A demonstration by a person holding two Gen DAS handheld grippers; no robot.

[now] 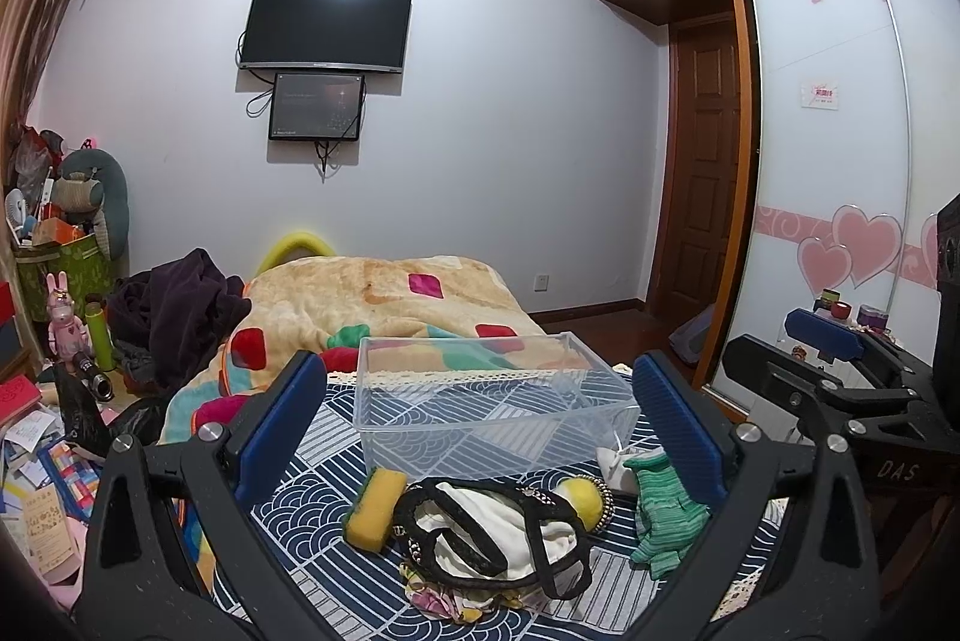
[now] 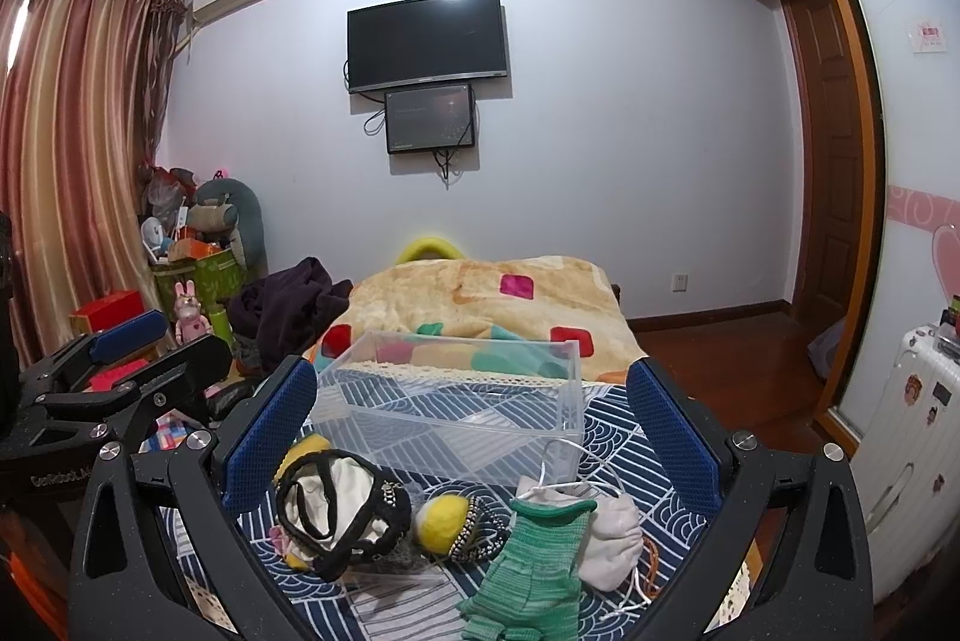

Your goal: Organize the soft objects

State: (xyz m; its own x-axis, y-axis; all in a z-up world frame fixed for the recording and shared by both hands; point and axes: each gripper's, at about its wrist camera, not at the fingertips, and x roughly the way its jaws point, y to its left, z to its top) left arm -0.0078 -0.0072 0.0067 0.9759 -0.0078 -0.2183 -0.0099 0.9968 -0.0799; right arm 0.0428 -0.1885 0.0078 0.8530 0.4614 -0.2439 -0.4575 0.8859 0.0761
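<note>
A heap of soft things lies on the blue patterned cloth (image 1: 312, 467) in front of an empty clear plastic box (image 1: 492, 401) (image 2: 456, 401). The heap holds a yellow sponge (image 1: 375, 509) (image 2: 303, 449), a white bag with black straps (image 1: 480, 533) (image 2: 336, 509), a yellow ball (image 1: 585, 503) (image 2: 444, 518), a green glove (image 1: 663, 515) (image 2: 531, 563) and a white pouch (image 1: 615, 467) (image 2: 609, 533). My left gripper (image 1: 480, 425) hovers open over the heap, holding nothing. My right gripper (image 2: 471, 437) is open too, above the glove and ball.
A patchwork blanket (image 1: 390, 305) covers the bed behind the box, with dark clothes (image 1: 180, 317) piled at its left. Toys and boxes (image 1: 66, 245) crowd the left floor. A wardrobe's sliding door (image 1: 840, 161) and a white suitcase (image 2: 906, 437) stand on the right.
</note>
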